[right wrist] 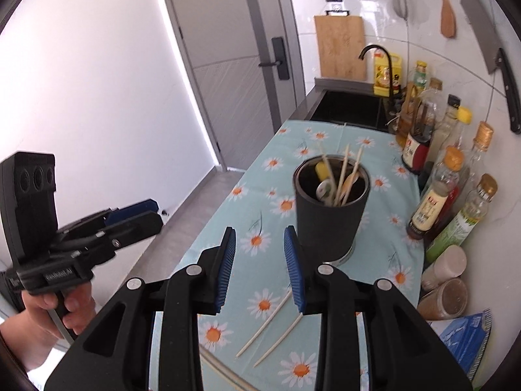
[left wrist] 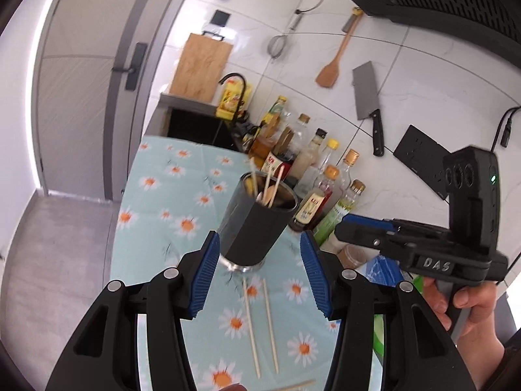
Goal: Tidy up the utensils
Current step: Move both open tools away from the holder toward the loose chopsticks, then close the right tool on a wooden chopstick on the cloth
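Both tools point down and forward over the bench point(right wrist: 403, 195), each gripped from below by a hand. The left tool point(left wrist: 259, 270) has its blue pads spread wide with nothing pinched; the dark utensil cup point(left wrist: 260, 218) stands just beyond them, apart from both pads. The right tool point(right wrist: 260, 267) is parted more narrowly, its pads holding nothing, with only the daisy cloth point(right wrist: 260, 303) showing in the gap. The cup sits mid-bench on a metal foot, with several chopsticks and a spoon-like piece leaning inside; its contents are blurred, so I cannot tell exactly what they are. Two loose chopsticks point(left wrist: 260, 322) lie side by side on the cloth, nearer than the cup, and their near ends run under the right tool's body in the right wrist view. Another stick end at the bottom edge of the left view is cut off. Along the wall side, a row of bottles point(right wrist: 449, 176) and spice jars point(right wrist: 444, 283) crowds the bench edge close to the cup. Beyond them are the sink point(right wrist: 348, 107) and black tap, and a cleaver point(left wrist: 368, 104) hangs on the tiles.
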Tool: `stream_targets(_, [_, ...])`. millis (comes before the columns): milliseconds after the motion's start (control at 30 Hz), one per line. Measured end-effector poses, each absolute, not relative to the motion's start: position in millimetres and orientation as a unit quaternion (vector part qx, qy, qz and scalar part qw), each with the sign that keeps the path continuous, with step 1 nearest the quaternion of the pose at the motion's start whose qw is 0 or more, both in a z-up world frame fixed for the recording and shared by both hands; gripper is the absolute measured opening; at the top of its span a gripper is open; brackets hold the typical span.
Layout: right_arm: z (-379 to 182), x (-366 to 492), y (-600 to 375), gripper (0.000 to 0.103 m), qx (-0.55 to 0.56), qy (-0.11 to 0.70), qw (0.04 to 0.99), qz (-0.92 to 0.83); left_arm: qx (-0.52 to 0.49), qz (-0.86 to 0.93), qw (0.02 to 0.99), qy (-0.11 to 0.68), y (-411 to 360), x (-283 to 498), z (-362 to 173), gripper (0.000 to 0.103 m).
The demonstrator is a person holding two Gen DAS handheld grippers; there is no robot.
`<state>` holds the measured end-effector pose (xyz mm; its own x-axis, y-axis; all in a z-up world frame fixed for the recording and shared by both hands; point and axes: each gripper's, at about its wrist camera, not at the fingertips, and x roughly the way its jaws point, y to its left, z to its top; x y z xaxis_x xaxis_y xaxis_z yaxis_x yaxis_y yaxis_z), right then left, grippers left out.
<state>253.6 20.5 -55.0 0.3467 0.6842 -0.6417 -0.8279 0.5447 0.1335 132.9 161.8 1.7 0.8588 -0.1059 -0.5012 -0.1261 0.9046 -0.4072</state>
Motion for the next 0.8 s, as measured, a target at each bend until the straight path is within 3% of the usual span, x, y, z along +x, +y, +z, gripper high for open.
stream_targets(167, [-88.1,234.0,40.0,0.032,-0.177,0.361,0.775,0.487,-0.254,0.026,0.925,0.281,174.9,100.8,-15.2,0.05])
stream_targets(400, [-166.1,202.2,78.2,0.032,-0.321,0.447,0.632,0.546,-0.315,0.046,0.895,0.312,181.9,53.8,-62.9,0.05])
stream_targets(800, [-235.8,165.2,100.2,0.032,-0.447,0.489,0.518,0.541,-0.386,0.051,0.844,0.368,167.4,3.1,-136.7,0.05])
